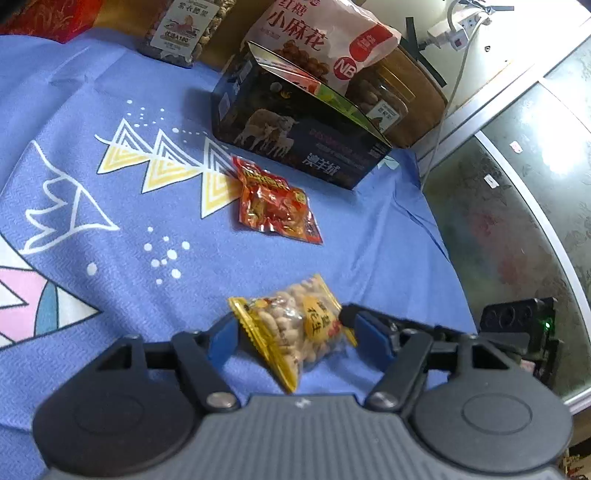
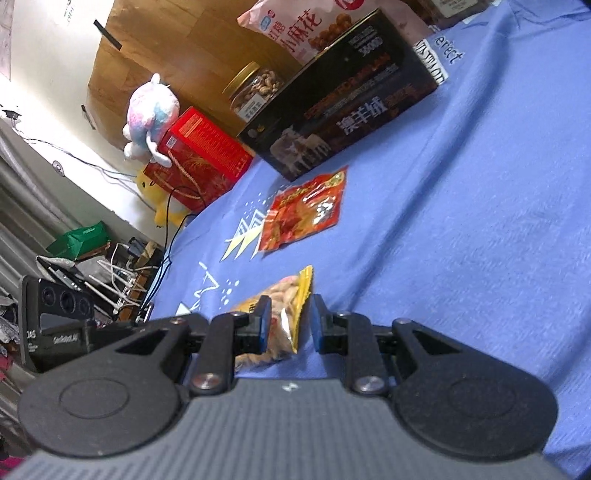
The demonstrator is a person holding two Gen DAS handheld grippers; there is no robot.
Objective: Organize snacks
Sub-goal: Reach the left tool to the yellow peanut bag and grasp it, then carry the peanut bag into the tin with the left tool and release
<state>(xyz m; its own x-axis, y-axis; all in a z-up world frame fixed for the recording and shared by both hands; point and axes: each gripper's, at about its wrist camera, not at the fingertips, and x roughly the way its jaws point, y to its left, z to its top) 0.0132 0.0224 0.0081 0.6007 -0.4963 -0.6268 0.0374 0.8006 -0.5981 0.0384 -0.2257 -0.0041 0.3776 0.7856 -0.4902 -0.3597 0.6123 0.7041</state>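
A clear peanut packet (image 1: 291, 317) with yellow sealed ends sits tilted between the fingers of my left gripper (image 1: 291, 328). Both blue pads touch its sides, so the gripper is shut on it. In the right wrist view, one yellow end of the same peanut packet (image 2: 284, 295) pokes up between the fingers of my right gripper (image 2: 290, 321). That gripper is narrowly open, with blue cloth showing beside its right pad. A red snack packet (image 1: 277, 201) (image 2: 303, 210) lies flat farther ahead. Behind it stands an open black box (image 1: 295, 129) (image 2: 343, 99).
A blue patterned cloth (image 1: 110, 184) covers the surface; its edge (image 1: 443, 258) drops off on the right. A pink snack bag (image 1: 314, 33), nut jars (image 1: 181, 29) (image 2: 255, 88), a red box (image 2: 199, 158) and a plush toy (image 2: 151, 110) line the back. Cables clutter the floor (image 2: 122, 277).
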